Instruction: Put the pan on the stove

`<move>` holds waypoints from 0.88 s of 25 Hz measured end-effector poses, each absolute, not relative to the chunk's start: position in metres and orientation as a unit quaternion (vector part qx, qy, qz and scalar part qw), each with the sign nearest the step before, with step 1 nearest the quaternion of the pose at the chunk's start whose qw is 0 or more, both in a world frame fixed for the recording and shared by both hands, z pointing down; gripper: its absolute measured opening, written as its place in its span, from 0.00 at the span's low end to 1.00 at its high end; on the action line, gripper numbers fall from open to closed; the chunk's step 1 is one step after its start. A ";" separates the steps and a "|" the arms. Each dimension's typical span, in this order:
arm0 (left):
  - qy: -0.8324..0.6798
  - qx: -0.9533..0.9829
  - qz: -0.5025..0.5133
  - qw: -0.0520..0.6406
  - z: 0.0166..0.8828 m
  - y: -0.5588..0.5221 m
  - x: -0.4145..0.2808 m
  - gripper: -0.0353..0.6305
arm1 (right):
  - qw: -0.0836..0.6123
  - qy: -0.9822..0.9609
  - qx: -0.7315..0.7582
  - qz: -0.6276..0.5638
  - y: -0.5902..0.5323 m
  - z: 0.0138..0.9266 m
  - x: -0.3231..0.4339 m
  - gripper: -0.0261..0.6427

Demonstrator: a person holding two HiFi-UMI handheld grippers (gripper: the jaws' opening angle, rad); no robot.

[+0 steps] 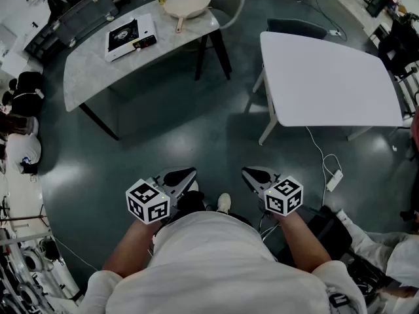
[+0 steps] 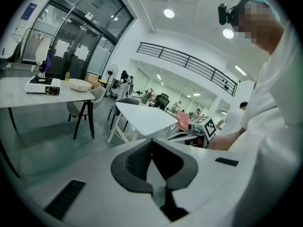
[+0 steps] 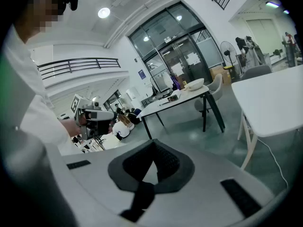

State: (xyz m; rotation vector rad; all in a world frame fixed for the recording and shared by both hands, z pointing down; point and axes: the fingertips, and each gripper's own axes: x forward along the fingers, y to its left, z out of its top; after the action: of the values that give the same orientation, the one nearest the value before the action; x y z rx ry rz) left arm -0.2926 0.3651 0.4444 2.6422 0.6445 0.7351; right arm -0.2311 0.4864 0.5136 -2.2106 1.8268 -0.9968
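while both grippers hang near the person's waist: left gripper (image 1: 185,174), jaws pressed together, empty; right gripper (image 1: 253,173), likewise. pan (image 1: 186,5): far on grey table (image 1: 85,74), right of stove (image 1: 129,36), not on it. stove print too small to read.

Tabletop (image 1: 88,70): pale marble, dark legs.
White table (image 1: 327,77): right of it, apart.
Chair (image 1: 232,2): grey, at the tabletop's far edge.
Power strip (image 1: 334,180): white, on the floor (image 1: 183,136).
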 end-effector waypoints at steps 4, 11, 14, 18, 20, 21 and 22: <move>0.219 0.926 0.246 0.183 0.447 0.339 -0.282 0.08 | 0.058 0.601 -0.725 -0.333 0.459 0.512 -0.216 0.04; 0.226 0.929 0.231 0.182 0.457 0.270 -0.227 0.08 | 0.044 0.589 -0.731 -0.343 0.400 0.511 -0.158 0.04; 0.231 0.929 0.229 0.177 0.456 0.234 -0.189 0.08 | 0.051 0.579 -0.729 -0.360 0.366 0.507 -0.124 0.04; 0.248 0.928 0.216 0.175 0.438 0.193 -0.146 0.08 | 0.062 0.573 -0.726 -0.375 0.314 0.495 -0.074 0.05; 0.253 0.930 0.209 0.167 0.429 0.170 -0.134 0.08 | 0.068 0.573 -0.726 -0.373 0.287 0.489 -0.053 0.05; 0.253 0.931 0.206 0.165 0.426 0.157 -0.130 0.08 | 0.073 0.573 -0.726 -0.372 0.272 0.488 -0.042 0.05; 0.249 0.931 0.206 0.167 0.426 0.142 -0.125 0.08 | 0.080 0.572 -0.726 -0.373 0.258 0.488 -0.031 0.05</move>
State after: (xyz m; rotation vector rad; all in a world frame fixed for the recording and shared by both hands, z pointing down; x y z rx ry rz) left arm -0.1251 0.1421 0.4257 2.6507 0.7088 0.5853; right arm -0.0314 0.2578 0.4877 -2.1713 1.7119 -1.1154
